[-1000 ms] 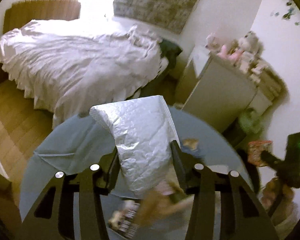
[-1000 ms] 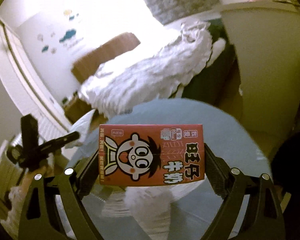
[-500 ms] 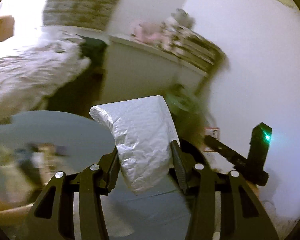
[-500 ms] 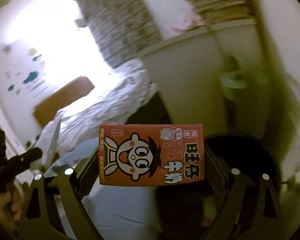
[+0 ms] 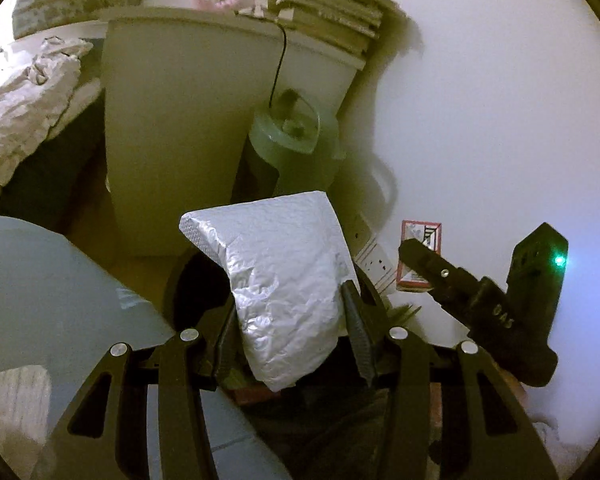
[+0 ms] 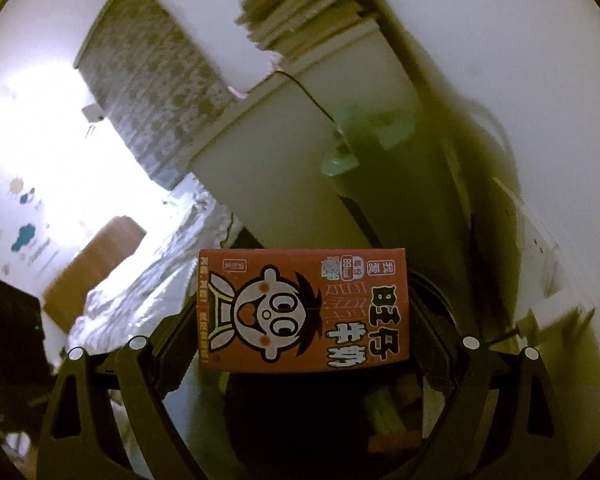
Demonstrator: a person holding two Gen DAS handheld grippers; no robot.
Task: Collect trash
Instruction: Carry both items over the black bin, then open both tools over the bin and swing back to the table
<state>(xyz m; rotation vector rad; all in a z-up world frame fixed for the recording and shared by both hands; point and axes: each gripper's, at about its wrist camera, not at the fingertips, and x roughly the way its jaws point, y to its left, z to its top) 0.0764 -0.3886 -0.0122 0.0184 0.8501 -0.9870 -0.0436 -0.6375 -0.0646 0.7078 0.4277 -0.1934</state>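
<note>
A dim bedroom corner: pale wall, a tall white cabinet (image 5: 172, 128) with books (image 5: 324, 12) stacked on top, and a rumpled bed (image 5: 24, 96) off to the left. Over the dark mouth of a black bin (image 5: 198, 276) near the wall, the left gripper (image 5: 290, 312) is clamped on a crinkled silver padded mailer (image 5: 284, 280), its pads pressing the lower half while the top stands up and leans left. To its right the right gripper (image 6: 302, 320) pinches a red milk carton (image 6: 304, 310) by its two ends, the cartoon face lying sideways. Seen from the left wrist, that carton shows beyond the black body of the right tool. A grey round desk (image 5: 48, 292) lies near left, and a greenish jug (image 5: 296, 144) stands against the cabinet.
</note>
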